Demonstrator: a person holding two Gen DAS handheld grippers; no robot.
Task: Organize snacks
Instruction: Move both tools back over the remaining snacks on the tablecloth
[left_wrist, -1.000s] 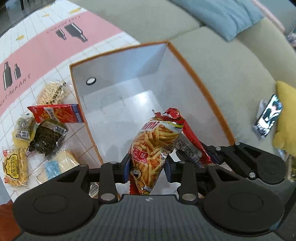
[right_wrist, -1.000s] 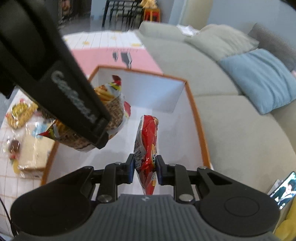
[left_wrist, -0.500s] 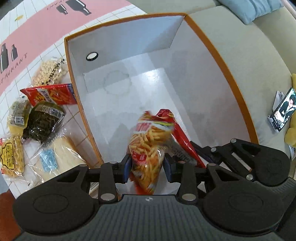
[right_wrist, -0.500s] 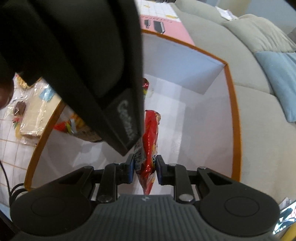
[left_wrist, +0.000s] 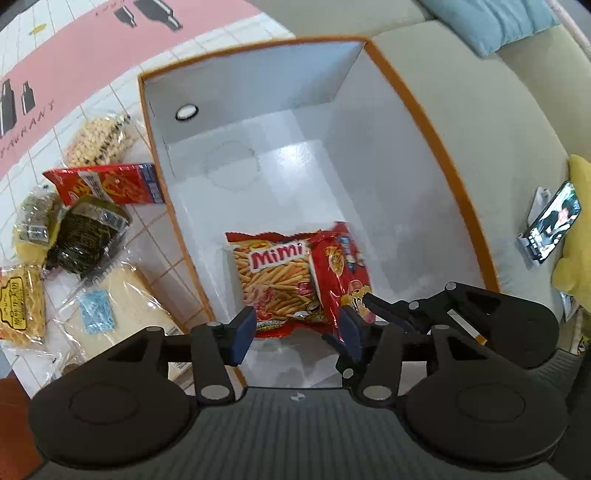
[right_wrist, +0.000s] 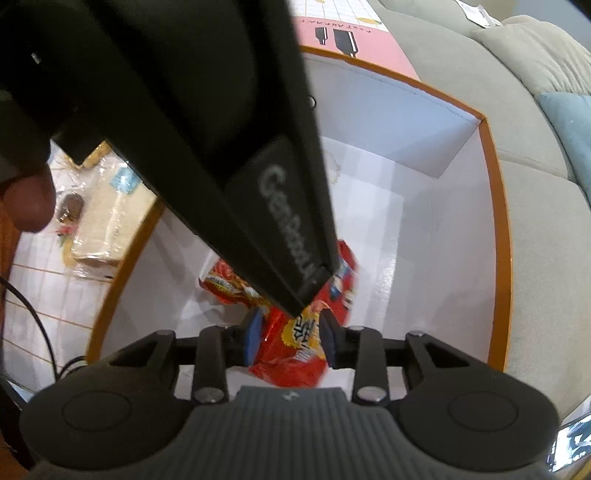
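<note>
A white box with an orange rim (left_wrist: 424, 110) stands on the table, also in the right wrist view (right_wrist: 496, 206). A Mimi fries bag (left_wrist: 277, 273) lies flat on the box floor beside a red snack bag (left_wrist: 343, 269). My left gripper (left_wrist: 297, 332) is open just above the Mimi bag, holding nothing. My right gripper (right_wrist: 290, 338) is open over the red snack bag (right_wrist: 295, 343), which lies loose on the box floor. The left gripper's body (right_wrist: 221, 147) hides much of the right wrist view.
Left of the box lie several snacks: a red flat pack (left_wrist: 107, 184), a dark green pack (left_wrist: 85, 232), a bag of pale puffs (left_wrist: 99, 140), a clear bread pack (left_wrist: 114, 310) and a yellow pack (left_wrist: 18, 302). A grey sofa (left_wrist: 498, 110) and a phone (left_wrist: 550, 221) are to the right.
Both grippers have opened and let go of their bags. The Mimi bag and the red bag dropped to the box floor. Both grippers moved lower into the box.
</note>
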